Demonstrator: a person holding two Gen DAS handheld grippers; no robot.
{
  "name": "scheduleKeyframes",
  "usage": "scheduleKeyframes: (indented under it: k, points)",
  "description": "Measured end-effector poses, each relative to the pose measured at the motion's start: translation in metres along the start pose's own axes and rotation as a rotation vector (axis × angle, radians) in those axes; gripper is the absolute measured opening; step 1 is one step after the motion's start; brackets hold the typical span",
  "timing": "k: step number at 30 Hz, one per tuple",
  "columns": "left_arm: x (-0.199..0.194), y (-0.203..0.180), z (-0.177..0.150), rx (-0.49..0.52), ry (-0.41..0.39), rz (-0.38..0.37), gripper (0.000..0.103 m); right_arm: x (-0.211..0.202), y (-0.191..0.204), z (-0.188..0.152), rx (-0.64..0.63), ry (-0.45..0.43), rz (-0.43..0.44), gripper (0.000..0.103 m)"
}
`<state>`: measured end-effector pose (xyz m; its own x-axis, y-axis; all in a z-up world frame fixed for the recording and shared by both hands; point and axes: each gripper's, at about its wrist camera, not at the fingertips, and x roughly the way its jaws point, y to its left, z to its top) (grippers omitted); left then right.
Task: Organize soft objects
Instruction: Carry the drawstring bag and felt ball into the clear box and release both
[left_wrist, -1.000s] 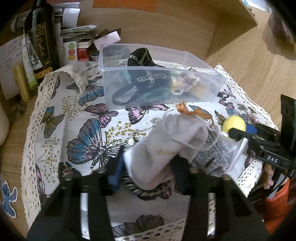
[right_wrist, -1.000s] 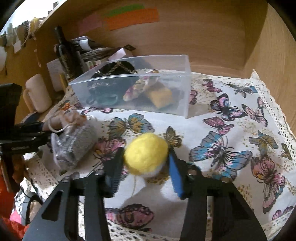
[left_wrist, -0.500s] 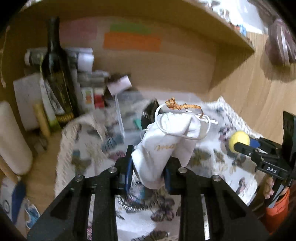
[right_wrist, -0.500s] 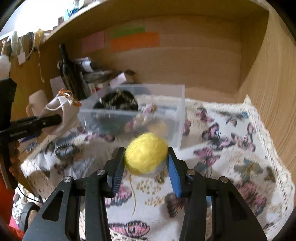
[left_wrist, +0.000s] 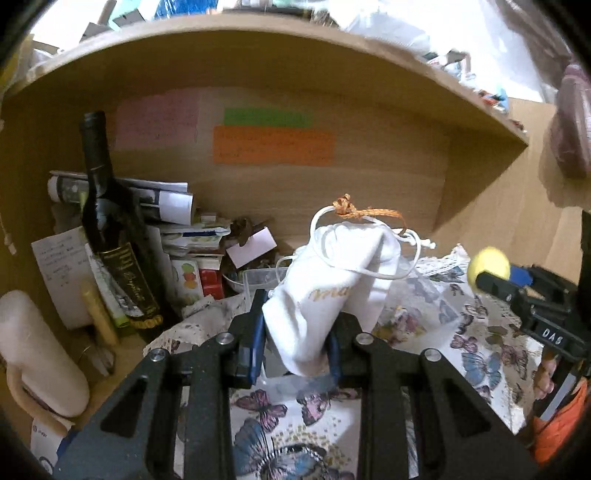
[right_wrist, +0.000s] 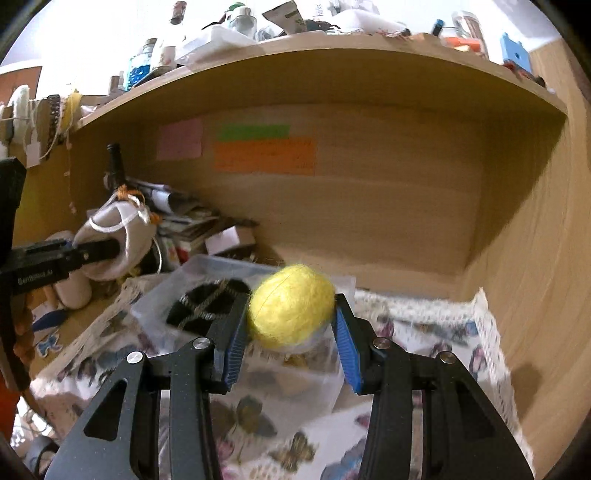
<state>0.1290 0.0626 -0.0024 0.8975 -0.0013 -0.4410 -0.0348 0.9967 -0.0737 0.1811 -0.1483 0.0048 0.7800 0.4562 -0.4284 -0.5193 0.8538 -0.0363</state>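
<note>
Left wrist view: the left tool (left_wrist: 295, 334) is clamped on a white drawstring pouch (left_wrist: 328, 284), which stands up out of the blue pads, raised clear of the butterfly-print cloth (left_wrist: 480, 354) on the counter. An orange cord (left_wrist: 365, 211) is knotted into the pouch's white drawstring at the top. Off to the left a dark wine bottle (left_wrist: 110, 229) stands among stacked papers against the wooden back wall, where pink, green and orange notes are stuck. At the right edge the other tool shows from the side with a yellow ball (left_wrist: 488, 263) in its tips.

From the right wrist camera, the right tool (right_wrist: 290, 332) is squeezed on that yellow felt ball (right_wrist: 291, 306), lifted above the cloth. Behind and below it sits a clear plastic bin (right_wrist: 207, 269) holding a black item with a chain. The pouch (right_wrist: 118, 240) and the left tool appear at the far left, well apart from the ball.
</note>
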Motion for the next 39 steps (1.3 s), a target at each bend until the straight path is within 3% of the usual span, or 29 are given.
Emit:
scheduleKeyframes:
  k: [12, 19, 22, 27, 35, 39]
  points:
    - [0.081, 0.004, -0.020, -0.024, 0.202, -0.018, 0.028, 0.082, 0.020, 0.009, -0.065, 0.157, 0.055, 0.040]
    - [0.096, 0.001, -0.029, 0.008, 0.242, -0.010, 0.029, 0.119, 0.038, -0.013, -0.127, 0.281, 0.065, 0.041]
    - [0.095, -0.004, -0.030, 0.022, 0.247, -0.014, 0.038, 0.124, 0.038, -0.019, -0.135, 0.312, 0.052, 0.042]
    - [0.080, -0.009, -0.026, 0.031, 0.217, -0.015, 0.054, 0.112, 0.035, -0.015, -0.131, 0.283, 0.029, 0.059]
    - [0.039, -0.015, -0.015, 0.044, 0.131, -0.022, 0.074, 0.076, 0.034, 0.002, -0.130, 0.187, 0.013, 0.062]
    - [0.012, -0.016, -0.015, 0.056, 0.073, -0.004, 0.087, 0.050, 0.036, 0.007, -0.117, 0.134, 0.039, 0.070]
